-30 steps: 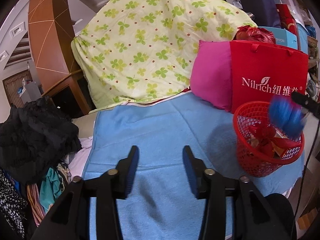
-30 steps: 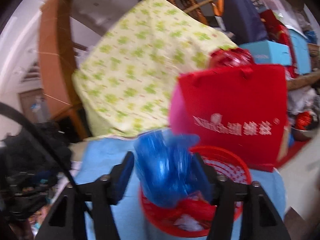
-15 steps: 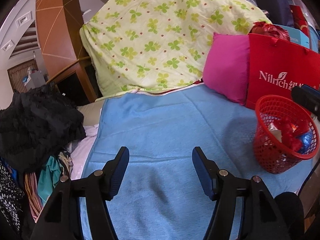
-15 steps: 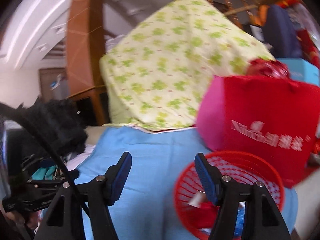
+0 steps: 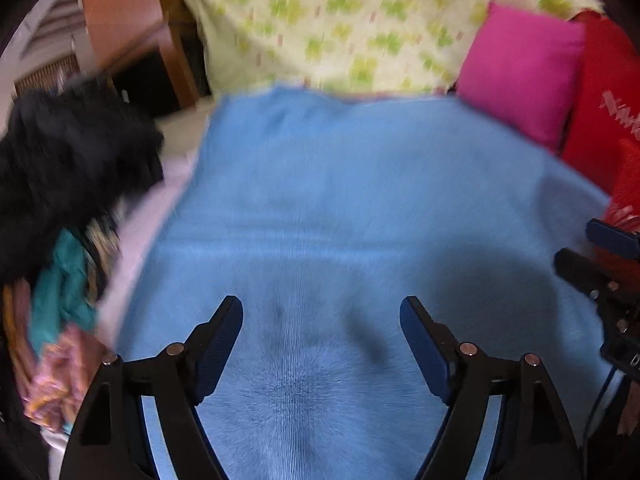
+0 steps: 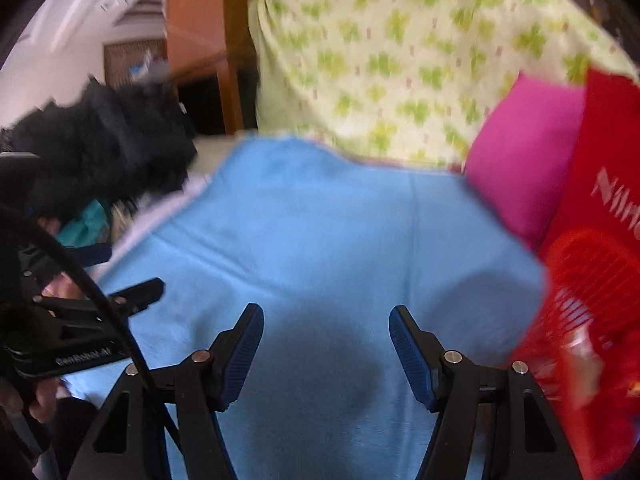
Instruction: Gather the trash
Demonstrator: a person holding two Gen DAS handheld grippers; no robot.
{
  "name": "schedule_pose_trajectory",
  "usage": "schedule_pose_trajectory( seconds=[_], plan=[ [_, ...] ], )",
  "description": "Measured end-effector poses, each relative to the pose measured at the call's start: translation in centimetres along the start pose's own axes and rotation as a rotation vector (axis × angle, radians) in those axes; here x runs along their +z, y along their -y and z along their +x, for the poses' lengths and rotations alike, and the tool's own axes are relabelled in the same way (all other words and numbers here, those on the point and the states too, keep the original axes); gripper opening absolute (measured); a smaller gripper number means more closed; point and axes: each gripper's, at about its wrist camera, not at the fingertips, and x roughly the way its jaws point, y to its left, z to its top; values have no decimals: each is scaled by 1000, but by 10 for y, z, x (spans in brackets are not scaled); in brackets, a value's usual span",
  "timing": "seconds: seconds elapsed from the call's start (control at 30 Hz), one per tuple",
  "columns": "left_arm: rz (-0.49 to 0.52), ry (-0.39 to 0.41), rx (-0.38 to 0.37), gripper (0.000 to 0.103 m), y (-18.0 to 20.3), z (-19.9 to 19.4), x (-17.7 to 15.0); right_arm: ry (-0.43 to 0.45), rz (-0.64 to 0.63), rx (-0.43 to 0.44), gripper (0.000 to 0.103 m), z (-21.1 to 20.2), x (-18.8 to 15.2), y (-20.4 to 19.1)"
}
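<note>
The red basket (image 6: 588, 300) of trash sits at the blue blanket's (image 6: 320, 232) right edge, plain only in my right wrist view. My right gripper (image 6: 326, 326) and left gripper (image 5: 321, 316) hang over the blanket, fingers spread, holding nothing.

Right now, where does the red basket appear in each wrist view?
Left wrist view: the red basket shows only as a blurred sliver at the right edge, beside the right gripper.
Right wrist view: it fills the lower right, with trash inside.
Shared landmark: the pink pillow, just behind the basket on the blue towel.
</note>
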Motion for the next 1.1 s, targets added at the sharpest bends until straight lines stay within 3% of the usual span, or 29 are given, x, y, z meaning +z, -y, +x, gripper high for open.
schedule_pose_trajectory(
  seconds=[0.1,0.27,0.33,0.37,0.43,0.6,0.67,0.83,1.1],
  plan=[
    [-30,-57,11,81,-16,41,-4,-76,-5,-44,69,46,-11,5],
    [-87,-61,4,81,-27,78,10,-168,13,-106,70,105,-19,19],
    [-88,-55,21,86,-23,90,12,-171,33,-108,79,119,-21,27],
    [-90,-23,51,95,-22,91,11,-152,31,-105,86,120,-21,28],
    [-81,13,131,103,-17,92,8,-167,5,-101,93,127,-19,25],
    [-39,31,190,103,-6,90,10,-185,-11,-92,101,131,-20,24],
    [-56,24,167,103,-8,91,9,-182,-12,-92,101,132,-20,23],
    [-186,-12,4,103,-35,100,4,-170,-4,-79,102,130,-20,22],
    [-173,-10,21,103,-27,100,3,-160,15,-45,102,127,-21,25]
  ],
)
